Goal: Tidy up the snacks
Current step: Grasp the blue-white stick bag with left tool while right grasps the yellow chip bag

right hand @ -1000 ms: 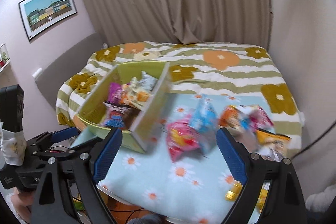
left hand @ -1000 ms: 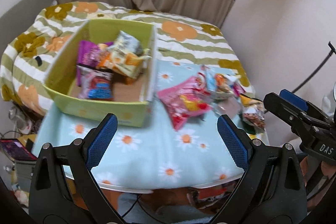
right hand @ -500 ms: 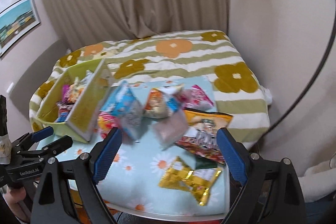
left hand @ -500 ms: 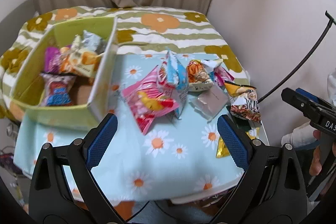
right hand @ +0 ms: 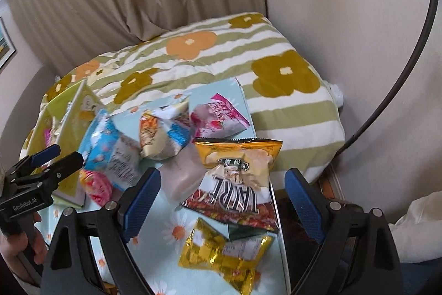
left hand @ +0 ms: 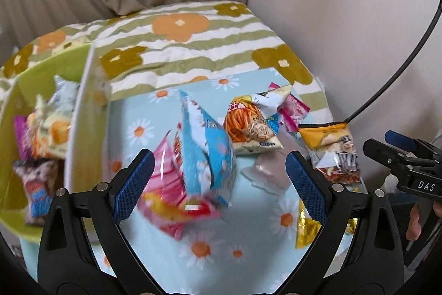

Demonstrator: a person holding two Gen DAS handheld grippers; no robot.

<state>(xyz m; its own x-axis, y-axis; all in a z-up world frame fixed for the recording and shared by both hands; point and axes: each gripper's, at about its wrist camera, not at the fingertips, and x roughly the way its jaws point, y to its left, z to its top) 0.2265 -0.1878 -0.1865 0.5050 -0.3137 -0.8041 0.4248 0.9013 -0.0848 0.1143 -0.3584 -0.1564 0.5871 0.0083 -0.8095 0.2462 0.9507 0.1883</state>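
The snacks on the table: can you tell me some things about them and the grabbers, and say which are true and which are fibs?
1. The left gripper is squeezing the blue bag. False: its jaws are wide open and hold nothing.
2. The green box already has snacks in it. True.
3. The gold bag lies near the table's front edge. True.
4. The right gripper is shut. False: it is open and empty.
5. The tablecloth has daisies on it. True.
6. The pink strawberry bag is inside the box. False: it lies on the table, outside it.
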